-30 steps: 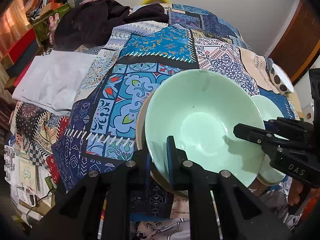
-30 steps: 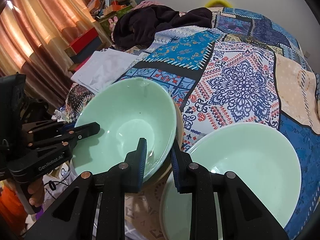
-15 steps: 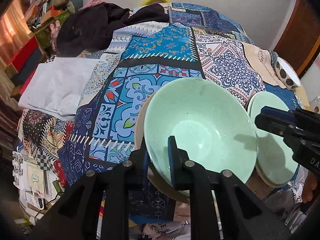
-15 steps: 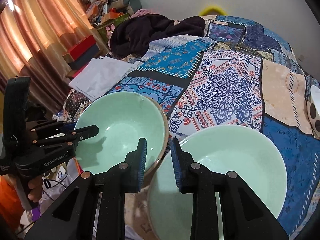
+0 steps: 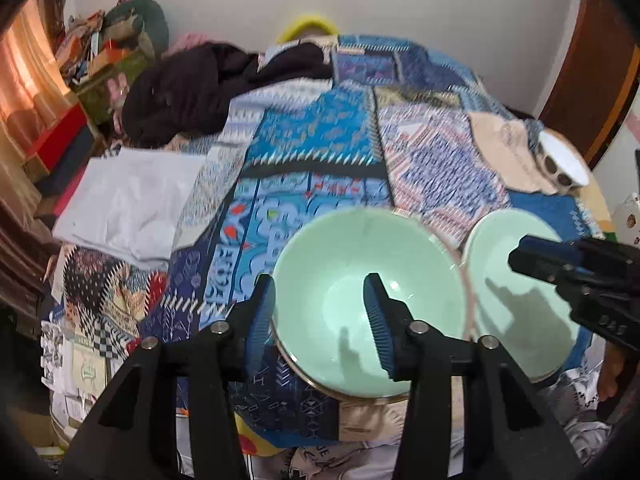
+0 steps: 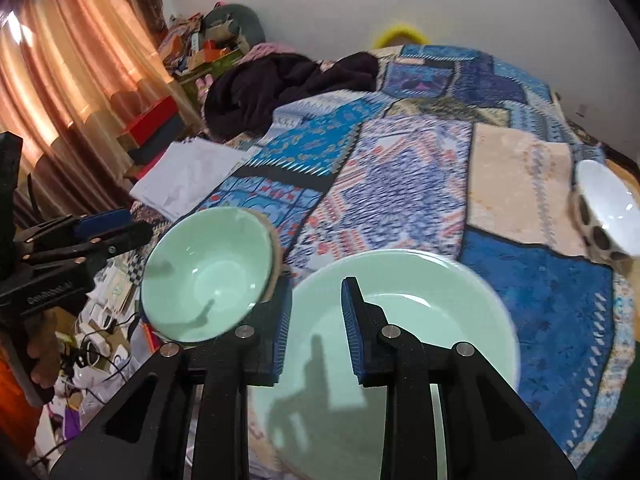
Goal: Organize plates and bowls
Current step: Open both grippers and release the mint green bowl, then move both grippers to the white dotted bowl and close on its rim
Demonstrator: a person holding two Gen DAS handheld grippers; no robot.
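A mint-green bowl [image 5: 360, 280] sits nested in a beige-rimmed dish [image 5: 466, 280] on the patchwork bedspread. My left gripper [image 5: 320, 316] is open, its fingers astride the bowl's near rim without touching it. The bowl also shows in the right wrist view [image 6: 208, 276]. A wider mint-green plate [image 6: 420, 320] lies to its right, and it also shows in the left wrist view [image 5: 512, 292]. My right gripper [image 6: 316, 320] is open over the plate's near left rim. A white bowl with dark spots [image 6: 608, 212] lies at the far right of the bed.
A dark heap of clothes [image 5: 208, 84] and a folded white cloth [image 5: 128, 200] lie on the left of the bed. Boxes and clutter [image 6: 160, 128] stand by the curtains. Papers and cables lie on the floor beyond the near bed edge [image 6: 100, 340].
Both grippers have opened: the left let go of the green bowl's rim, the right let go of the plate's rim. Both have drawn back and up, so more of the bed shows.
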